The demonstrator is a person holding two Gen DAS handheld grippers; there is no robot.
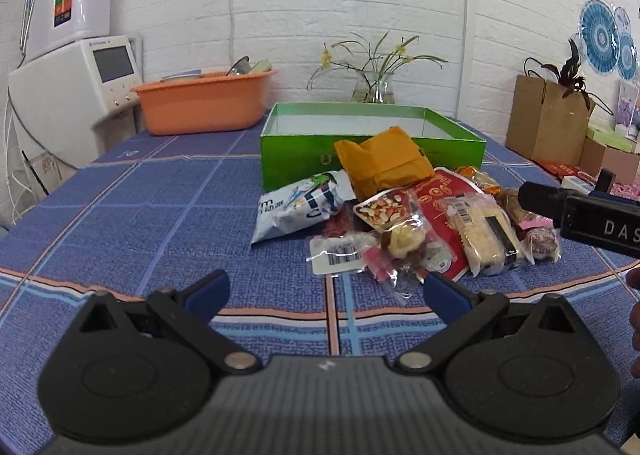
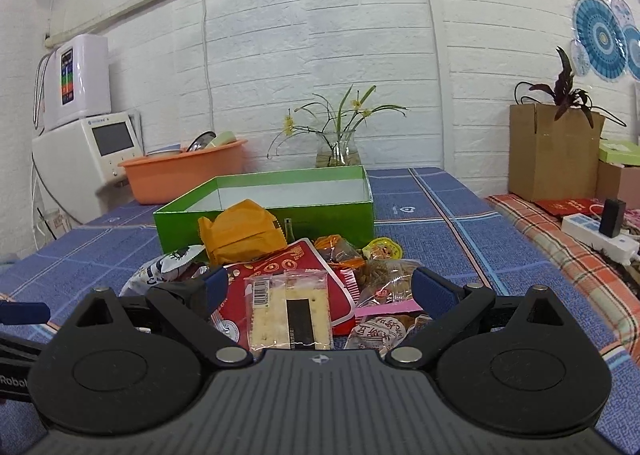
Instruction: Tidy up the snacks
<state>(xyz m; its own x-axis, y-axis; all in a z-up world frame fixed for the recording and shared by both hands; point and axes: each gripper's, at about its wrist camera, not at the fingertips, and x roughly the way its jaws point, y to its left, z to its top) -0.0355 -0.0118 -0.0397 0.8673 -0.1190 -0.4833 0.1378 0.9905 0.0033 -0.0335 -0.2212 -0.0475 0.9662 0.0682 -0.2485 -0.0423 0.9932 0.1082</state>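
Observation:
A pile of snack packets lies on the blue checked tablecloth in front of an open green box (image 1: 304,151) (image 2: 264,215). The pile holds an orange packet (image 1: 384,163) (image 2: 240,233), a white-and-blue bag (image 1: 300,207), a red packet (image 1: 436,199) (image 2: 296,267), a nut packet (image 1: 384,209) and a clear cracker packet (image 1: 484,231) (image 2: 290,309). My left gripper (image 1: 326,295) is open and empty, just short of the pile's near-left edge. My right gripper (image 2: 316,291) is open, its jaws standing either side of the cracker packet, above the pile. The right gripper's body shows at the right edge of the left wrist view (image 1: 580,211).
An orange basin (image 1: 204,103) (image 2: 180,171) with dishes stands at the back left by a white appliance (image 1: 72,71). A glass vase of flowers (image 1: 374,89) (image 2: 338,153) is behind the box. A cardboard box with a plant (image 2: 554,151) and a power strip (image 2: 596,235) are at right.

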